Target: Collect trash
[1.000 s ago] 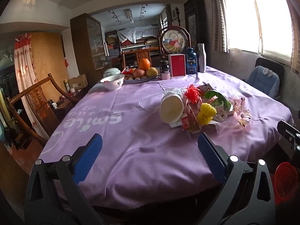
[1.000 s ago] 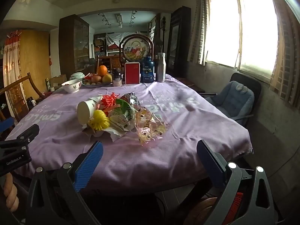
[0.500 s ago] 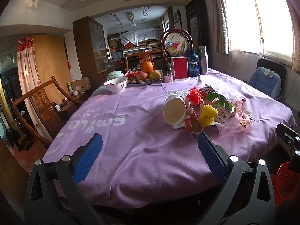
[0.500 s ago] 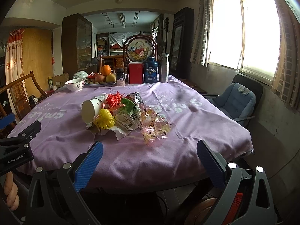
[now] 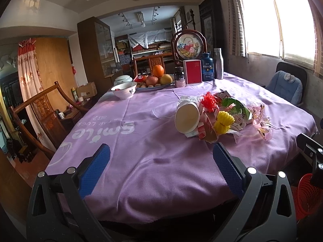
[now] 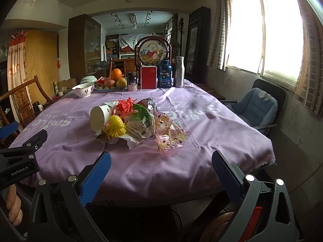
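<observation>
Purple cloth (image 5: 141, 161) covers a large dining table that fills the middle of both views. Centre-right in the left wrist view lies a trash heap: a tipped paper cup (image 5: 186, 119), red shreds (image 5: 209, 101), a yellow bundle (image 5: 223, 121), a green wrapper (image 5: 234, 104) and clear cellophane (image 5: 260, 121). At the table's far end stand a fruit plate (image 5: 157, 82), a white bowl (image 5: 123, 90), a red box (image 5: 192, 71) and a fish oil bottle (image 5: 208, 69). The left gripper (image 5: 161, 161) and the right gripper (image 6: 161, 163) both gape wide at the near edge, holding nothing.
</observation>
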A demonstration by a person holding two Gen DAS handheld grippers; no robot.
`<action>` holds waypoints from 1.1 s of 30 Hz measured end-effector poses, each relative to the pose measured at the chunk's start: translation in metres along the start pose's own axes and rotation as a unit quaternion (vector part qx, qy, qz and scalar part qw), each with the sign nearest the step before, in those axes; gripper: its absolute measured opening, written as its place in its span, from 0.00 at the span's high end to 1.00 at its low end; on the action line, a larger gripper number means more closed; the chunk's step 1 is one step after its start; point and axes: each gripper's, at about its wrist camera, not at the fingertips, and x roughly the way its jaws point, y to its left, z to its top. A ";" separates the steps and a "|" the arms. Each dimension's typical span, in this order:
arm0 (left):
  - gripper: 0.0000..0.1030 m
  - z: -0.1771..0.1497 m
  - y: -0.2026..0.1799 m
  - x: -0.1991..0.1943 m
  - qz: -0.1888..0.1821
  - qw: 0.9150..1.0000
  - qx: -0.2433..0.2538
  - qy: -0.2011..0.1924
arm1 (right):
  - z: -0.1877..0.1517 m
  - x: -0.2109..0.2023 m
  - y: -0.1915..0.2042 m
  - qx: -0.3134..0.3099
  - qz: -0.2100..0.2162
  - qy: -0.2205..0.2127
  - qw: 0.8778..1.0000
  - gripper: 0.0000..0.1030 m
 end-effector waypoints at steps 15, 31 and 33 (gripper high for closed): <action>0.06 0.000 0.000 0.000 -0.001 1.000 0.000 0.000 | -0.001 -0.001 0.002 -0.001 0.000 0.000 1.000 0.05; 0.06 -0.003 0.002 0.000 -0.001 1.000 0.000 0.002 | -0.001 -0.001 0.004 -0.001 0.000 0.002 1.000 0.05; 0.06 -0.005 0.002 0.001 -0.002 1.000 0.000 0.005 | -0.002 0.001 0.004 -0.001 0.001 0.005 1.000 0.05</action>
